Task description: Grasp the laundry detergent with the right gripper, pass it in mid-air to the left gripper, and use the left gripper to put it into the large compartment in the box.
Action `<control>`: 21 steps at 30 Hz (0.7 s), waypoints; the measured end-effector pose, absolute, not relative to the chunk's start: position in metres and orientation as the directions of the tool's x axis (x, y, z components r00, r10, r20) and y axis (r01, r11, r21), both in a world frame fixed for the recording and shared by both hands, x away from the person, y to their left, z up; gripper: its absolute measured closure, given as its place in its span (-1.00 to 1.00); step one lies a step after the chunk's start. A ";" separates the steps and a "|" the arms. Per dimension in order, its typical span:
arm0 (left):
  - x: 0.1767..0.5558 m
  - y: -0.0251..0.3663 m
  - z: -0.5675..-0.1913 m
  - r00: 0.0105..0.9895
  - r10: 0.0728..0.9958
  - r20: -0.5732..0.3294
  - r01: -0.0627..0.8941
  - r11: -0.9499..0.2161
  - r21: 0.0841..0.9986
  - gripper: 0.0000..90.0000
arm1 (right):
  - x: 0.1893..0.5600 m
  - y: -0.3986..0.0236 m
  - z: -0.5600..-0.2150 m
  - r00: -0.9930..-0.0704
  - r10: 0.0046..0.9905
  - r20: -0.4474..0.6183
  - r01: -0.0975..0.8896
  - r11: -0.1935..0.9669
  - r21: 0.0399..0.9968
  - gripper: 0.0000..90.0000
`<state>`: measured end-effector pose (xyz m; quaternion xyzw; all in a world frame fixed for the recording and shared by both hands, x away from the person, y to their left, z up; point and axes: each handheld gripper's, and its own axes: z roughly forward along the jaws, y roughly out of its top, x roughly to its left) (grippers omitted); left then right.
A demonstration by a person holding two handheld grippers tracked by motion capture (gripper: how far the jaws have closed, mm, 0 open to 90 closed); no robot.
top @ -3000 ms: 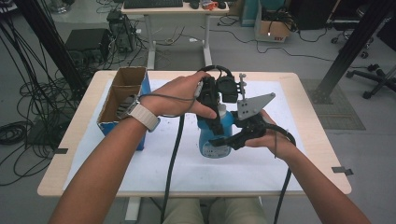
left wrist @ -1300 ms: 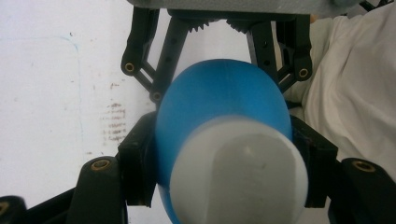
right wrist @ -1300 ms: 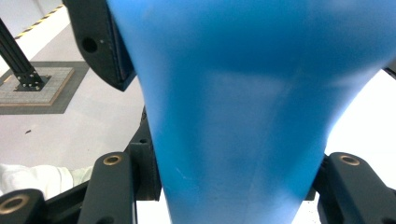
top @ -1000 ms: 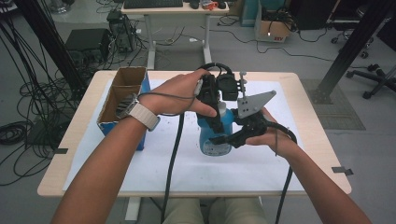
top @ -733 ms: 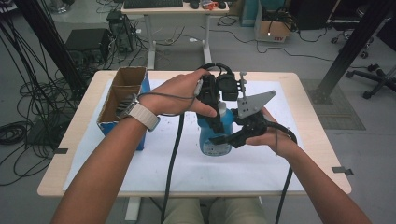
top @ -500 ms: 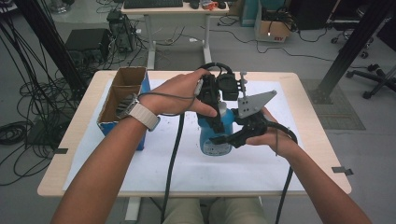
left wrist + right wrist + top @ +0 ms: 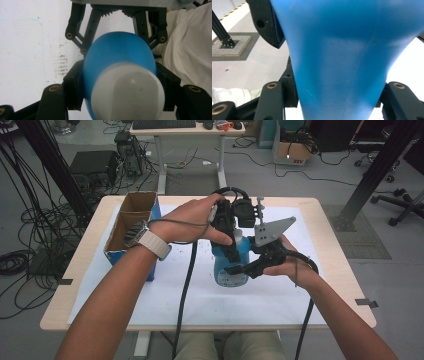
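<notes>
Both grippers are clamped on the blue bottle point(image 7: 231, 265) in the table's point(image 7: 330, 245) middle: the left gripper point(image 7: 231, 255) near its white cap point(image 7: 128, 92), the right gripper point(image 7: 240, 270) lower on its body.

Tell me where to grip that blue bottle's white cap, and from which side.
Take the white cap across its round sides, from above: the blue bottle stands upright. The left gripper holds that spot, and the right gripper clamps the body from the person's right.
</notes>
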<state>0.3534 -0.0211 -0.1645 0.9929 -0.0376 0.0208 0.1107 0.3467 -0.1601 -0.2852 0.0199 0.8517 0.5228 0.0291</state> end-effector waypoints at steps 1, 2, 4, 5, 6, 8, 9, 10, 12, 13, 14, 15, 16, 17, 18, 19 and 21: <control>0.354 -0.021 -0.164 0.996 -0.072 0.050 -0.081 -0.973 0.217 -0.17 | 0.347 -0.160 -0.285 -0.997 0.068 -0.028 0.006 0.450 0.893 -0.04; 0.354 -0.021 -0.165 0.996 -0.075 0.047 -0.084 -0.972 0.218 -0.17 | 0.347 -0.160 -0.285 -0.997 0.068 -0.028 0.006 0.450 0.893 -0.04; 0.354 -0.021 -0.164 0.996 -0.076 0.049 -0.085 -0.972 0.219 -0.17 | 0.347 -0.160 -0.285 -0.997 0.065 -0.029 0.004 0.452 0.892 -0.04; 0.354 -0.021 -0.164 0.996 -0.075 0.047 -0.084 -0.972 0.219 -0.17 | 0.347 -0.160 -0.285 -0.997 0.065 -0.029 0.004 0.452 0.892 -0.04; 0.354 -0.020 -0.164 0.996 -0.072 0.049 -0.081 -0.973 0.218 -0.17 | 0.347 -0.160 -0.285 -0.997 0.067 -0.028 0.005 0.450 0.893 -0.04; 0.354 -0.020 -0.164 0.996 -0.069 0.048 -0.078 -0.973 0.217 -0.17 | 0.347 -0.160 -0.285 -0.997 0.067 -0.029 0.004 0.450 0.893 -0.04; 0.353 -0.020 -0.164 0.997 -0.065 0.047 -0.073 -0.973 0.217 -0.17 | 0.347 -0.160 -0.285 -0.998 0.064 -0.029 0.003 0.452 0.892 -0.04; 0.353 -0.020 -0.164 0.997 -0.065 0.046 -0.073 -0.974 0.216 -0.17 | 0.347 -0.160 -0.285 -0.997 0.064 -0.031 0.001 0.452 0.892 -0.04; 0.353 -0.020 -0.164 0.997 -0.063 0.047 -0.072 -0.973 0.217 -0.17 | 0.347 -0.159 -0.285 -0.998 0.063 -0.031 0.001 0.452 0.892 -0.04; 0.353 -0.020 -0.164 0.997 -0.064 0.047 -0.072 -0.973 0.217 -0.17 | 0.347 -0.159 -0.285 -0.998 0.063 -0.031 0.001 0.451 0.892 -0.04; 0.353 -0.020 -0.164 0.997 -0.063 0.046 -0.072 -0.974 0.216 -0.17 | 0.347 -0.159 -0.285 -0.998 0.063 -0.029 0.002 0.452 0.892 -0.04; 0.353 -0.020 -0.164 0.997 -0.062 0.047 -0.071 -0.974 0.216 -0.17 | 0.347 -0.159 -0.285 -0.998 0.062 -0.030 0.001 0.451 0.892 -0.04; 0.353 -0.020 -0.164 0.997 -0.062 0.047 -0.071 -0.974 0.215 -0.17 | 0.347 -0.159 -0.285 -0.998 0.063 -0.030 0.002 0.451 0.892 -0.04; 0.353 -0.020 -0.164 0.997 -0.062 0.047 -0.071 -0.974 0.215 -0.17 | 0.347 -0.159 -0.285 -0.998 0.063 -0.030 0.002 0.451 0.892 -0.04; 0.353 -0.020 -0.164 0.997 -0.061 0.046 -0.069 -0.974 0.215 -0.17 | 0.347 -0.159 -0.285 -0.998 0.062 -0.030 0.002 0.451 0.892 -0.04; 0.353 -0.020 -0.163 0.997 -0.060 0.047 -0.069 -0.974 0.214 -0.17 | 0.347 -0.159 -0.285 -0.998 0.061 -0.030 0.001 0.450 0.893 -0.04; 0.353 -0.020 -0.163 0.997 -0.060 0.047 -0.068 -0.975 0.213 -0.17 | 0.347 -0.158 -0.284 -0.998 0.059 -0.031 -0.001 0.450 0.893 -0.04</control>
